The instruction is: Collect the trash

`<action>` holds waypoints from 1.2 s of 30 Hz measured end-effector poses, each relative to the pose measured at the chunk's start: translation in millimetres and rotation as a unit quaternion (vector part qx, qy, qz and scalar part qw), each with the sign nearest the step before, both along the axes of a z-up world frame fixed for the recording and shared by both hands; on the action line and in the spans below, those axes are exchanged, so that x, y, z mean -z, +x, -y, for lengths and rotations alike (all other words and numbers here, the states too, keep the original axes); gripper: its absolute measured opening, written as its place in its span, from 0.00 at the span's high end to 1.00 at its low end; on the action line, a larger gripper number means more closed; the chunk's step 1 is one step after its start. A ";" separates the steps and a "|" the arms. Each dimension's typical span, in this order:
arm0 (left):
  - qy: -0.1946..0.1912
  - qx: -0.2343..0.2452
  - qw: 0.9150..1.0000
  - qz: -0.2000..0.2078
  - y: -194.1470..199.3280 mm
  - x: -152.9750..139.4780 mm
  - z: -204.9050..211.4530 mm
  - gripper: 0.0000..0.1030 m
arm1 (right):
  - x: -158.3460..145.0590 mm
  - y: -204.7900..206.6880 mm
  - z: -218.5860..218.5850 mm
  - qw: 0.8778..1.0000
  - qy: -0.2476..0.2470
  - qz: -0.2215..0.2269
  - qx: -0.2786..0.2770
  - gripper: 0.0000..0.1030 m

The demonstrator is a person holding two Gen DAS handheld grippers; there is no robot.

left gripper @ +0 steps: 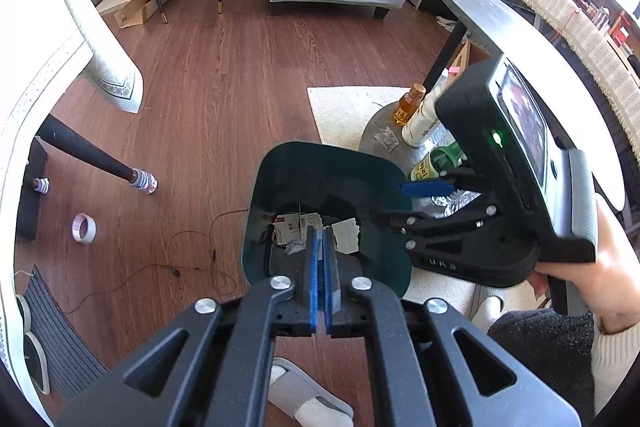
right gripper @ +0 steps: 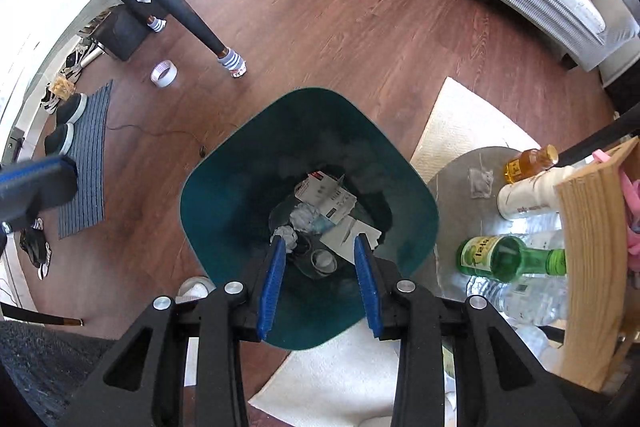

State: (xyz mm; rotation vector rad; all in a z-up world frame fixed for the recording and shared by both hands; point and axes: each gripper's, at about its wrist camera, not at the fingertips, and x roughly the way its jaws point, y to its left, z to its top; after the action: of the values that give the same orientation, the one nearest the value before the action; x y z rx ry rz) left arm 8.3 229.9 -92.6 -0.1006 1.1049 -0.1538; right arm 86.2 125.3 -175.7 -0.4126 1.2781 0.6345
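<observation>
A dark teal waste bin (left gripper: pixel 280 183) stands open on the wood floor, and both grippers point down into it. Its bottom holds papers (right gripper: pixel 332 201), crumpled tissue (right gripper: pixel 304 217) and a small round lid. My left gripper (left gripper: pixel 320 241) hangs over the bin's mouth with its blue pads shut; I see nothing clearly between them. My right gripper (right gripper: pixel 320 243) is open above the bin (right gripper: pixel 240 187), with nothing between its pads. In the left wrist view a hand holds it at the right, one blue pad (left gripper: pixel 426 187) over the bin's rim.
Right of the bin a low grey round table (right gripper: pixel 452 171) carries an amber bottle (right gripper: pixel 528 163), a white bottle (right gripper: pixel 528 201), a green bottle (right gripper: pixel 504 257) and clear plastic bottles. A wooden frame (right gripper: pixel 588 247) stands beside it. A tape roll (right gripper: pixel 163 73), a thin cable (left gripper: pixel 192 267) and a socked table leg (right gripper: pixel 232 61) are on the floor.
</observation>
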 end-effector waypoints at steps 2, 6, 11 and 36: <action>-0.001 -0.005 1.000 0.008 -2.1 -6.2 2.9 0.94 | -6.0 -3.0 2.3 1.000 0.006 0.008 -0.006 0.65; 0.002 -0.013 0.999 0.045 -11.7 -28.4 11.9 0.67 | -29.1 -10.5 8.6 0.999 0.028 0.039 -0.012 0.57; 0.012 -0.029 0.994 0.104 -24.8 -63.8 18.2 0.56 | -72.9 -21.0 27.5 0.994 0.061 0.095 -0.004 0.52; 0.078 -0.111 0.959 0.250 -90.4 -96.2 95.4 0.03 | -181.5 -105.7 265.3 0.933 0.153 0.294 0.143 0.05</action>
State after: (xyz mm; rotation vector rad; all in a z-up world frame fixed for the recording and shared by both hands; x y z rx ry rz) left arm -82.1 134.5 3.6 -0.0395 0.5907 0.1071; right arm -19.5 -140.1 5.9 -0.1316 0.6336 0.4049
